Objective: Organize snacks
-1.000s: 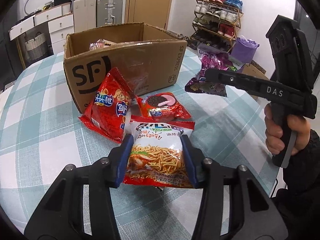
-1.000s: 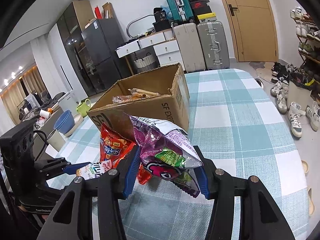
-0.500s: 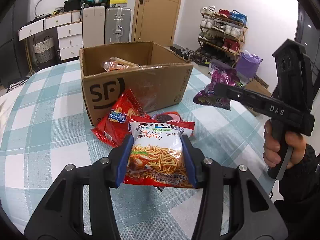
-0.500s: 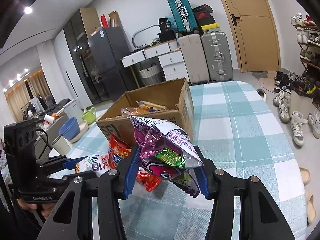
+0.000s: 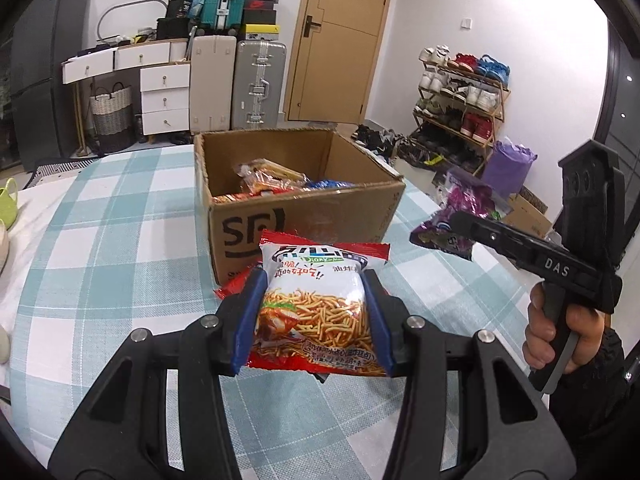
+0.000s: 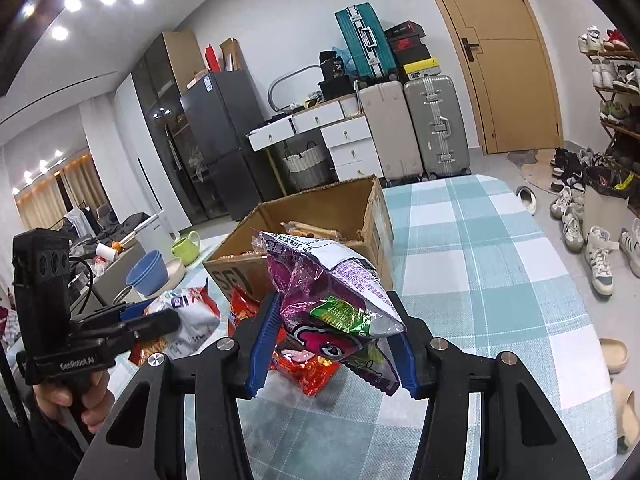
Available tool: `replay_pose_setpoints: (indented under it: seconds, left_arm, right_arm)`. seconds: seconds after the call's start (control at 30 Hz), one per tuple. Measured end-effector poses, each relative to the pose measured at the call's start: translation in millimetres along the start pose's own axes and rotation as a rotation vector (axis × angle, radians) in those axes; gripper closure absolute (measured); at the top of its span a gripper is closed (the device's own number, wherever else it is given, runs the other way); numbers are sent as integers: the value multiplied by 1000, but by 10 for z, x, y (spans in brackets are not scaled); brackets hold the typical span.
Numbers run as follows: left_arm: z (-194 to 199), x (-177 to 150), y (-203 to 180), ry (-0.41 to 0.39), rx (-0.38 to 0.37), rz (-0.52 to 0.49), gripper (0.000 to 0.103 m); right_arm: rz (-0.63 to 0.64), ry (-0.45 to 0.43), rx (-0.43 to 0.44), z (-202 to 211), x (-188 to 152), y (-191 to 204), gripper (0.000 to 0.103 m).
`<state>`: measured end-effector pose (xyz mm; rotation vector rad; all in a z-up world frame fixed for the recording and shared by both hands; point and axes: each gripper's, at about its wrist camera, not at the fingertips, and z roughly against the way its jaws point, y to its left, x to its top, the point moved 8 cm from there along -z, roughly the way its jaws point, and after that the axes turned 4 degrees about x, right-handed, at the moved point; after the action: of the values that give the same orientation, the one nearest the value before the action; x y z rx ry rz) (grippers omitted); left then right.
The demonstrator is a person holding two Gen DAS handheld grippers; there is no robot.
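Each fisheye camera looks forward and slightly down along its own fingers, close above the table [image 5: 120,216]. Both views share the cardboard box [image 5: 304,216] and each other's gripper.

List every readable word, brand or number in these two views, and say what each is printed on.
"SF": cardboard box, front face.
"DAS": side of the right gripper.
"GenRobot.AI": side of the left gripper.
"36": black box on the drawer unit.
Chinese print on the noodle snack bag: too distorted to transcribe.
Small print on the purple snack bag: unreadable.
Shoe box labels: too small.
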<state>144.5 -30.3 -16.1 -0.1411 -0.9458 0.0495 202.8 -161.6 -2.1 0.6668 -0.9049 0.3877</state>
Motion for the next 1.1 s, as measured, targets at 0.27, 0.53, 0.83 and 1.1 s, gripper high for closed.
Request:
replay_pose_setpoints:
  seconds: [0.27,0.53,0.83,1.1]
  left_arm:
    - [108,320,91,-59,39,27,58]
    - [152,658,127,-100,68,32,58]
    - [57,980,248,-120,96,61,58]
    - [-162,1205,407,-123,133,80,58]
  right_arm:
    - [3,-19,24,-10,165,85,51]
    - [26,-34,24,-86,446,158,51]
    - [-2,-61,20,-256,728,194,51]
    - [16,-44,11,-507,824,250,51]
